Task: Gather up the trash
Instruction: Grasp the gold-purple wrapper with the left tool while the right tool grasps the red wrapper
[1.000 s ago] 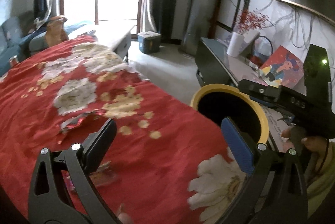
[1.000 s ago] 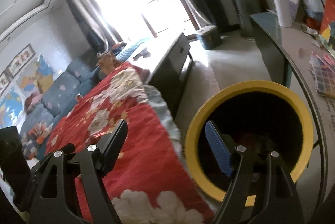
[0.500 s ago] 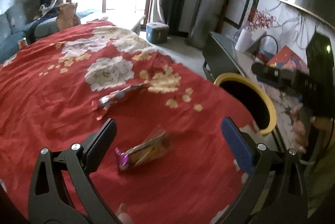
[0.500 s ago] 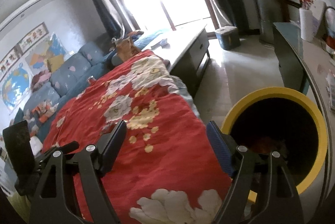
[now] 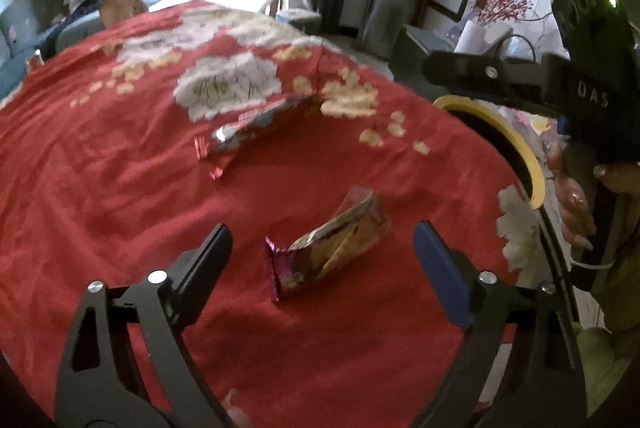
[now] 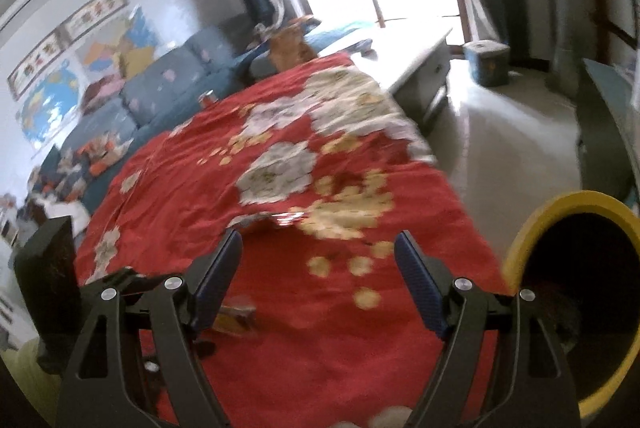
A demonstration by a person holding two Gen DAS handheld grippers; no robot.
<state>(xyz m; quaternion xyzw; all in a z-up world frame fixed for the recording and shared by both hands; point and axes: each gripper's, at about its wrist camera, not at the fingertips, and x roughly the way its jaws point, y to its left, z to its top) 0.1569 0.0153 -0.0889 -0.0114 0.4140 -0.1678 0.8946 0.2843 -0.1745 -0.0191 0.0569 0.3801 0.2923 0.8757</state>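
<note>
I am holding my left gripper (image 5: 320, 260) wide open and empty, low in the left wrist frame, with the crumpled snack wrapper (image 5: 332, 240) lying between and just ahead of my two fingers. I am spreading the jaws this far, I judge, so both pads can pass either side of the puffy foil without nudging it away. A second, silvery red wrapper (image 5: 248, 132) is lying further up the frame near the centre, well apart from the first, on the red floral cloth (image 5: 100, 188).

My right gripper (image 6: 318, 276) is also gaping open with nothing between its pads, pointing across the same cloth; a blurred sliver of wrapper is showing by its left finger at lower left of that frame. I am keeping it beside the yellow-rimmed bin (image 6: 568, 288), which is sitting at the lower right edge, just off the cloth's border, probably so the drop stays short.

There is open cloth all around the near wrapper, so I am seeing room to come in from any side. The tight spot is the right of the left wrist frame, where the bin rim and my right hand (image 5: 616, 180) are crowding the cloth's edge.
</note>
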